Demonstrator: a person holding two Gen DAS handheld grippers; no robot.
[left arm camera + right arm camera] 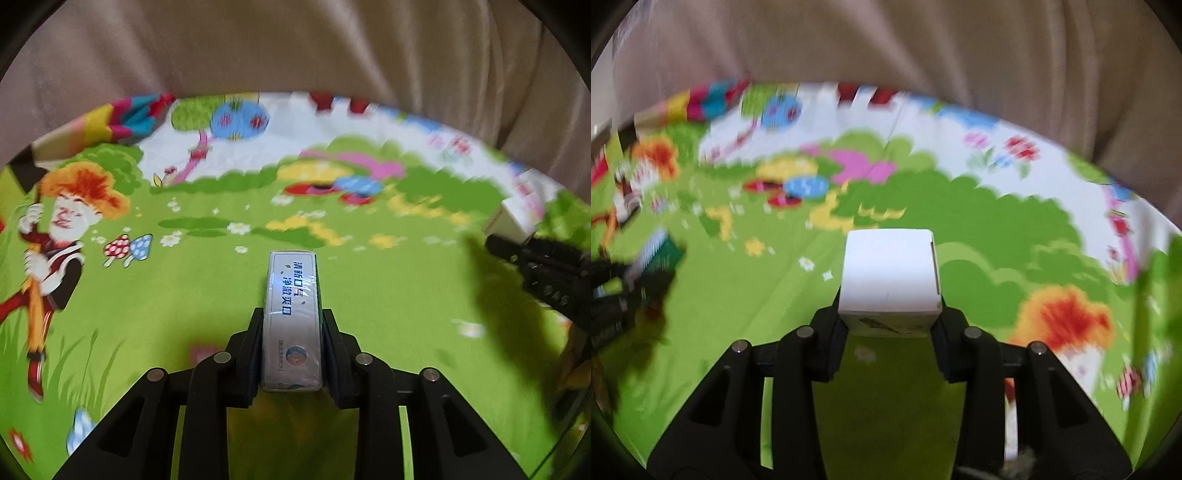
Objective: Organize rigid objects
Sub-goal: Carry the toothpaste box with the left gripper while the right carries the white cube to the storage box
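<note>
My left gripper [291, 350] is shut on a long silver-white box with blue Chinese print [291, 317], held lengthwise above the cartoon play mat [155, 314]. My right gripper [888, 332] is shut on a white cardboard box [890, 273], also held above the mat [990, 258]. The right gripper with its white box [513, 218] shows at the right edge of the left wrist view. The left gripper [624, 291] shows blurred at the left edge of the right wrist view.
The green play mat covers the surface, printed with a cartoon boy [55, 251], mushrooms and flowers. Beige fabric [295, 48] rises behind the mat's far edge. Both views are blurred by motion.
</note>
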